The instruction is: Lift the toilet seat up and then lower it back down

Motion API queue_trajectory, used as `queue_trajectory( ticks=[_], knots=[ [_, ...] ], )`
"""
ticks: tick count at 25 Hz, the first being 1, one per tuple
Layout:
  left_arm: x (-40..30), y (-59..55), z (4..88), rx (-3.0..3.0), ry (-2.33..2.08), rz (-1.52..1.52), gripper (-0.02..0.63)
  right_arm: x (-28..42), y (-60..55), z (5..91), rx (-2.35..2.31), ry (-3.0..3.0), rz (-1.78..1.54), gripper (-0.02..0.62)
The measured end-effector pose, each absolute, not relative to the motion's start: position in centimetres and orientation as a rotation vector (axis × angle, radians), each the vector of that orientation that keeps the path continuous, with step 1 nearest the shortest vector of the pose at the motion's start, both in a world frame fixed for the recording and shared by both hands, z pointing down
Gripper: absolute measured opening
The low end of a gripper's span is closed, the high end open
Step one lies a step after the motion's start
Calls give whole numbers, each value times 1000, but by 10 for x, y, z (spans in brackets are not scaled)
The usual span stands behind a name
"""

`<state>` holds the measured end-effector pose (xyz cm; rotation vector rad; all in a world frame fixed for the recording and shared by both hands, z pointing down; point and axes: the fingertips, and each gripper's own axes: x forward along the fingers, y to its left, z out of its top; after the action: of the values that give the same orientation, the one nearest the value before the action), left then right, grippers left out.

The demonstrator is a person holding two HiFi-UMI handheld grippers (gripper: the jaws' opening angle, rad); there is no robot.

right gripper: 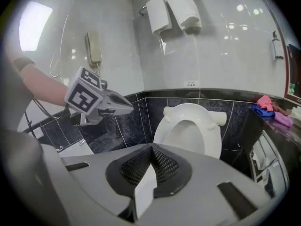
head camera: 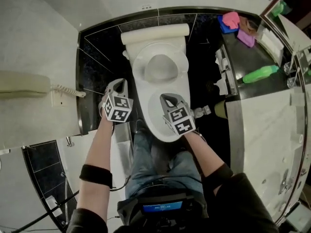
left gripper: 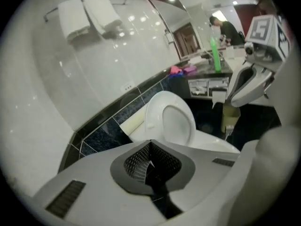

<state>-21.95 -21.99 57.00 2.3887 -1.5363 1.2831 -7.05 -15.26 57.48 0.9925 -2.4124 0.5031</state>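
Observation:
The white toilet [head camera: 167, 127] stands against a black-tiled wall. Its seat [right gripper: 207, 121] is raised and leans upright against the tank [head camera: 155, 34]; in the left gripper view the seat [left gripper: 151, 119] also stands upright. My left gripper [head camera: 118, 84] hovers left of the bowl, clear of it, with its jaws [left gripper: 149, 146] meeting at the tips and nothing between them. My right gripper [head camera: 168, 100] hangs over the front part of the bowl, its jaws [right gripper: 151, 148] together at the tips and holding nothing. Neither gripper touches the seat.
A wall phone [head camera: 24, 84] hangs at the left. At the right a counter [head camera: 262, 130] carries a green bottle [head camera: 260, 73] and coloured cloths [head camera: 234, 22]. Folded towels [right gripper: 174, 8] hang on a rack above the toilet. My legs [head camera: 146, 154] stand just before the bowl.

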Motion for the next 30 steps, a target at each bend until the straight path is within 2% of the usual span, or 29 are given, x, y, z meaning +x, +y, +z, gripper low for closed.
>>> queue_trajectory(
  ticks=[7,17,30],
  knots=[
    [-164,-111,501,2332,-1592,931,8,18,-98,541,1056,-2372,495,2],
    [-144,8,468,2150,-1651,753,8,109,-18,525,1085,-2283,552,2],
    [-167,44,462,2098,-1619,672,8,123,26,521,1173,-2189,631,2]
  ],
)
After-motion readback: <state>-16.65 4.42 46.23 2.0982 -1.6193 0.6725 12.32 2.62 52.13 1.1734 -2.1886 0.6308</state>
